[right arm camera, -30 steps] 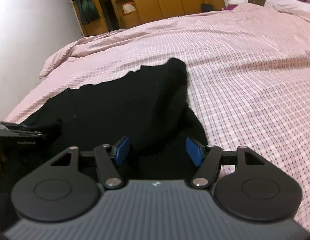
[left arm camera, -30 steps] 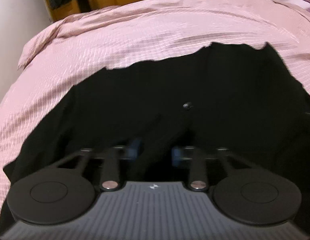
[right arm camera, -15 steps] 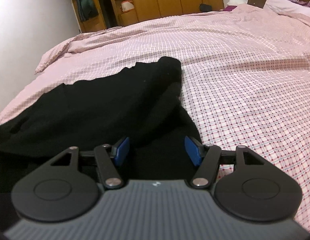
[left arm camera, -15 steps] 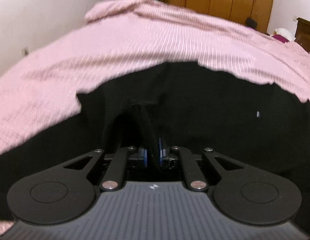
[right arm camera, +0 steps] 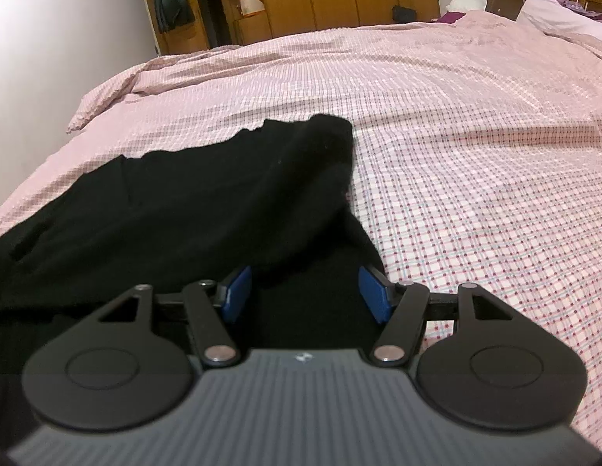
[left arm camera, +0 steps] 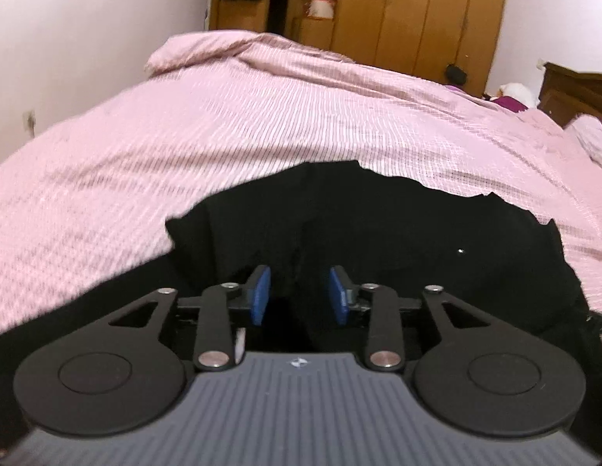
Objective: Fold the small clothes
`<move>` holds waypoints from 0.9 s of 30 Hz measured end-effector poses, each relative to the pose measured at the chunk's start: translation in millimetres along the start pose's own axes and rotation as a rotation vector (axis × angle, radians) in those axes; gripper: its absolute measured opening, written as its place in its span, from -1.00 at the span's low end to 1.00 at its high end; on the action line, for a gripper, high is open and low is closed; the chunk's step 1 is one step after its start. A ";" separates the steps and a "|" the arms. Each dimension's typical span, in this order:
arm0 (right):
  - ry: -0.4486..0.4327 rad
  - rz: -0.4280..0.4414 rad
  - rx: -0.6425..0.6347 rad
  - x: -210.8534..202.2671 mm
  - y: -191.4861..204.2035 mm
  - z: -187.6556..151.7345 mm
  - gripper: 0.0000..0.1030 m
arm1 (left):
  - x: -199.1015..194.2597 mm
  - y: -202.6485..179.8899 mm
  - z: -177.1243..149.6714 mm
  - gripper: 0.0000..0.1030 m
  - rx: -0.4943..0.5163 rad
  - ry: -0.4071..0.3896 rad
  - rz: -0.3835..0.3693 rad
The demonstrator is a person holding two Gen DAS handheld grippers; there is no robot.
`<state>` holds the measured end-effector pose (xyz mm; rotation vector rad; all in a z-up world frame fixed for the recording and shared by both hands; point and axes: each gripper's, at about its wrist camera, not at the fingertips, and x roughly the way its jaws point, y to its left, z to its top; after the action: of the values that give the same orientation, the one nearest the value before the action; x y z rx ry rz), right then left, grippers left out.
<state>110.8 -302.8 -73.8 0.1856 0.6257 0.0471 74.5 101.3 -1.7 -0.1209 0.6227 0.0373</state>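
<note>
- On the pink checked bedspread point(left arm camera: 262, 124), left wrist view: one black garment point(left arm camera: 398, 233) lies spread directly ahead of and beneath the left gripper point(left arm camera: 299, 295). Its two blue pads point(left arm camera: 260, 293) stand apart, holding nothing, with a raised ridge of dark cloth running forward between them. The garment's long axis appears to run sideways across the view, its far edge ragged against the bedspread. A wooden wardrobe point(left arm camera: 417, 11) stands behind the bed.
- Right wrist view: the same single garment point(right arm camera: 184, 209) lies ahead and to the left of the right gripper point(right arm camera: 304, 291), ending in a bunched fold point(right arm camera: 332, 136) at its far right corner. Both blue pads point(right arm camera: 374, 291) are spread wide and empty; the cloth's right edge passes between them, the right-hand pad sitting at that edge.
- Judgement: each gripper has cloth within reach, the left over the body of the garment, the right at its edge; the next fold probably turns on lifting that near edge. Count: one garment, two grippers, four pads.
</note>
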 end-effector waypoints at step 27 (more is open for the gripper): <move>0.000 0.031 0.128 82.7 -43.1 83.7 0.23 | 11.0 8.5 20.8 -0.81 0.008 -0.119 0.042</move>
<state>226.3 -350.1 -63.2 0.3192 0.6258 0.0370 94.9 112.3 7.9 -0.0974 0.5064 0.0824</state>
